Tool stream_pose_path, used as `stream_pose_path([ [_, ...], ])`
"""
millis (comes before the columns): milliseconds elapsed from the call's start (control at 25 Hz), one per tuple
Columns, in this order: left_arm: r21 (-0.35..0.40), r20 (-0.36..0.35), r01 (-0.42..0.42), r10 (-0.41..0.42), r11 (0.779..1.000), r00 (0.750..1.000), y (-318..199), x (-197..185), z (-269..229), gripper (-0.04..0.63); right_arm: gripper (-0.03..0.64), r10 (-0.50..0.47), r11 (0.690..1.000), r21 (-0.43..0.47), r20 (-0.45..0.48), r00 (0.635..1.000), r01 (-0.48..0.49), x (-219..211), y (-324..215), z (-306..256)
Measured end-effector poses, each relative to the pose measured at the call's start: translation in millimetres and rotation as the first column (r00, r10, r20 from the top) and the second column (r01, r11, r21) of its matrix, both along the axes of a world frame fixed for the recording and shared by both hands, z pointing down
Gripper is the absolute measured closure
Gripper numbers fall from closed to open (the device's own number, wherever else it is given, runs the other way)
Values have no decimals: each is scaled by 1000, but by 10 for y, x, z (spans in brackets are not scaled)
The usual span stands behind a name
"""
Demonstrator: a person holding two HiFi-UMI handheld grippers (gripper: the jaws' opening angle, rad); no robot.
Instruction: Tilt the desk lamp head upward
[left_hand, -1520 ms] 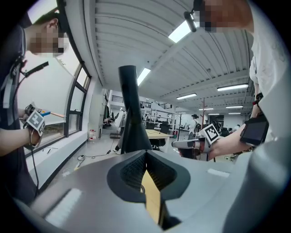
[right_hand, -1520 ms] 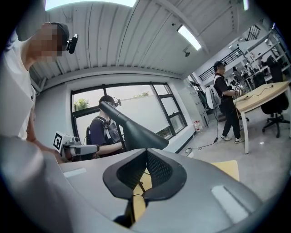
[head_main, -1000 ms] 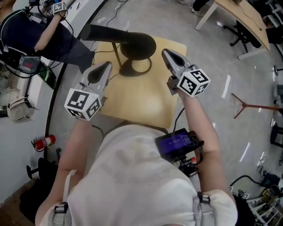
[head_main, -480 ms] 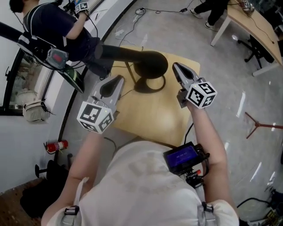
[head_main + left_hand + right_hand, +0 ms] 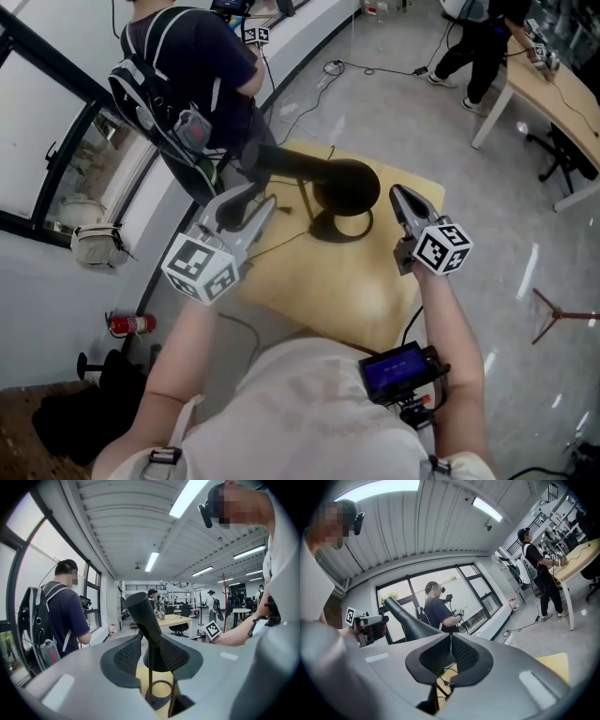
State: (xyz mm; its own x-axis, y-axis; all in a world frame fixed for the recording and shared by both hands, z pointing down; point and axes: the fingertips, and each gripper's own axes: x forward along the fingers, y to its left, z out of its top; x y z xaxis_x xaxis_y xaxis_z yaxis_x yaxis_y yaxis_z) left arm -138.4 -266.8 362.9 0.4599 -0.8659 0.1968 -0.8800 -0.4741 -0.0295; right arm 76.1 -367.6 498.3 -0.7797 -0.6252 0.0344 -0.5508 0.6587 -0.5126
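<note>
Left gripper (image 5: 261, 208): jaws are being held partly apart, having just been opening from the shut state seen a second ago. Nothing is being pressed. The lamp's thin stem (image 5: 150, 677) is only being seen through the gap.

Right gripper (image 5: 397, 193): jaws are being kept together, empty, as before.

The black desk lamp head (image 5: 314, 171) is being seen slanted, one end raised, just ahead of both grippers. Its ring base (image 5: 342, 225) is being carried by the yellow counter (image 5: 328, 281).

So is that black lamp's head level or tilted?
Tilted: in both gripper views the lamp head slants, its narrow end raised above the wide mouth.
</note>
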Motion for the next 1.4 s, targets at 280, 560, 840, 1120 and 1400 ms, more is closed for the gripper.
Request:
stream_pose_path([
  [280,51,28,-37,35,998,999,-83,-144,-397,406,541,-15,998,-65,56,998,18,-59,27,134],
  [560,35,-75,-121,123,992,990,-363,-106,-612,325,445,-48,992,-107,135,990,63,-62,-99,51],
  [840,-46,-65,-270,267,962,962,-486,-1,-576,310,336,-82,976,-177,223,971,123,-143,-115,125],
  [1120,-72,22,-372,375,925,927,-503,132,-601,331,285,-103,957,-230,298,949,176,-221,-157,153],
  [1400,-108,95,-433,443,895,892,-524,249,-583,364,308,-4,927,-346,374,928,143,-215,-364,295],
])
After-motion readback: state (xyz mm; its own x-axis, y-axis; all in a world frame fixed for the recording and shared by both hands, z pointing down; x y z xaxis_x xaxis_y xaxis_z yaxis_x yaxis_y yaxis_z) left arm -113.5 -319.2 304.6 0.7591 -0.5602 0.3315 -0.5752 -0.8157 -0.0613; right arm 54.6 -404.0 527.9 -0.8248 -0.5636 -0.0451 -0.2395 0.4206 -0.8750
